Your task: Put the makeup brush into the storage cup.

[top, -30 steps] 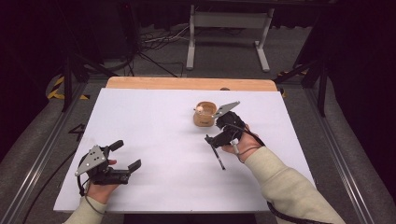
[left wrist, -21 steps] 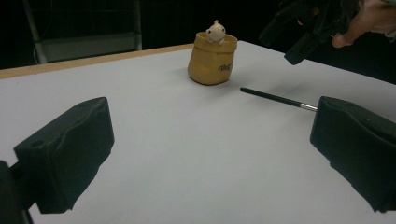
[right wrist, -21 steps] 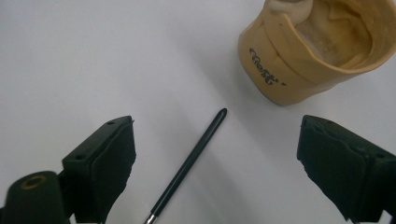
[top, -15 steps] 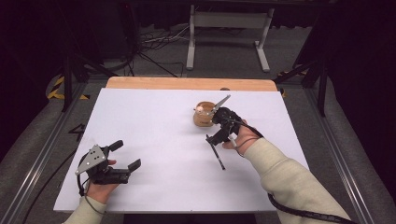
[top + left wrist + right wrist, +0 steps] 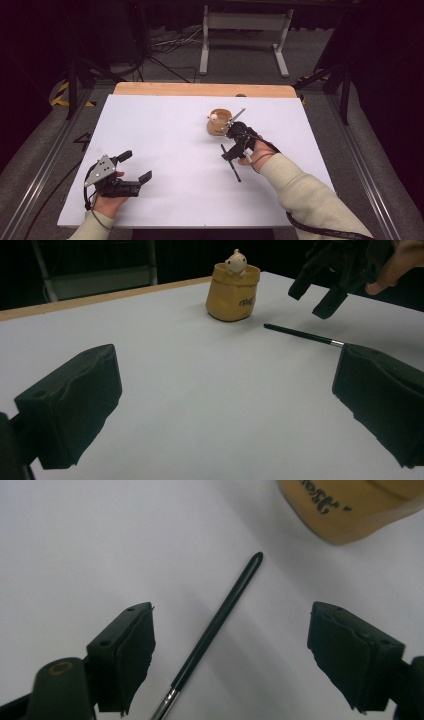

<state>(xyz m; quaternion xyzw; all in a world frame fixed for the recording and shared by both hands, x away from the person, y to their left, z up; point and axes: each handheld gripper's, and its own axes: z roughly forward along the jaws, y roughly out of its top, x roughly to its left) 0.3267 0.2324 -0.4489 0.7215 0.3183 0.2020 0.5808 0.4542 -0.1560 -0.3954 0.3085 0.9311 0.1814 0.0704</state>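
A thin dark-handled brush (image 5: 234, 170) (image 5: 215, 625) lies flat on the white table (image 5: 165, 130), its metal ferrule toward the person. My right gripper (image 5: 231, 149) (image 5: 232, 614) hovers over the handle end, one jaw on each side with clear gaps. Those jaws have just been closing, but they do not touch the brush, so the gripper is open. A small tan pot (image 5: 218, 121) (image 5: 233, 292) with a pale figure (image 5: 235, 262) inside stands just beyond. My left gripper (image 5: 137, 165) (image 5: 225, 360) rests open and empty near the front left.
The left gripper view takes in the brush (image 5: 300, 333) and the right gripper (image 5: 325, 287) across the table. A wooden strip (image 5: 200, 89) borders the far edge. Metal rails run along both sides of the table, and a stand and cables sit on the floor behind.
The right hand has edged slightly toward the pot over the brush's handle end. The left hand and its gripper have stayed still.
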